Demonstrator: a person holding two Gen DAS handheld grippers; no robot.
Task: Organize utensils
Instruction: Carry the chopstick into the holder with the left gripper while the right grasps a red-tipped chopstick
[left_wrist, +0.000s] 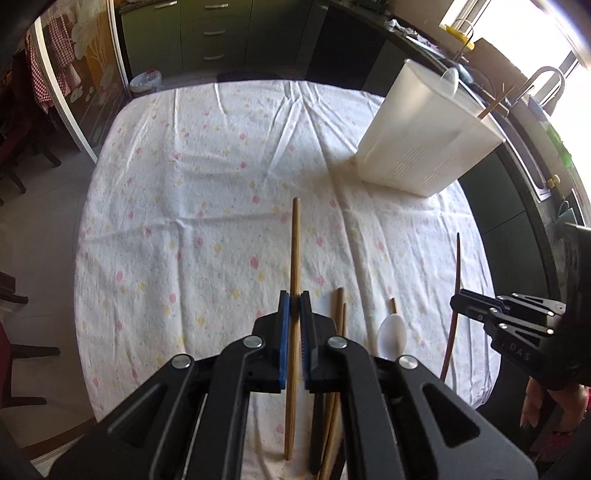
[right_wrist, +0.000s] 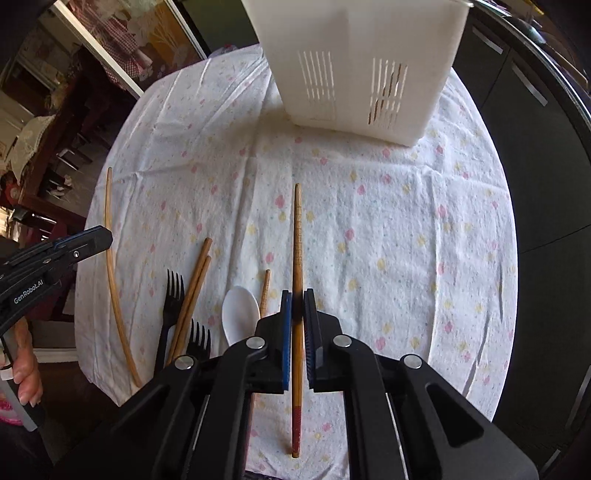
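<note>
- Left wrist view: the left gripper (left_wrist: 294, 306) has its jaws pressed tight on a plain chopstick (left_wrist: 295, 243). It pinches the stick partway along, so both ends stick out and the stick hangs clear of the cloth.
- Just right of it, more chopsticks (left_wrist: 339, 314) and a white spoon (left_wrist: 392, 334) lie on the tablecloth (left_wrist: 184, 184) near the table's near edge. I think they wait their turn.
- The white holder (left_wrist: 424, 136) stands near the far right corner of the table. A spoon and a stick already poke out of its top, so this looks like where things go.
- At the right side, the right gripper (left_wrist: 458, 297) holds a dark stick that points up.
- Right wrist view: the right gripper (right_wrist: 297, 310) pinches a patterned chopstick (right_wrist: 297, 236) with a red end. Its jaws are closed on it, and the stick is off the cloth.
- This view shows things the other view hides: two black forks (right_wrist: 173, 291) beside the chopsticks, and the slots low on the holder's wall.
- It also shows the left gripper (right_wrist: 98, 236) from the side, at the table's left edge, with its stick bending in the lens.
- The top of the holder is cut off here, so only the left view shows what is inside.
- Both sticks are lifted, so I think the next job is carrying them to the holder.
</note>
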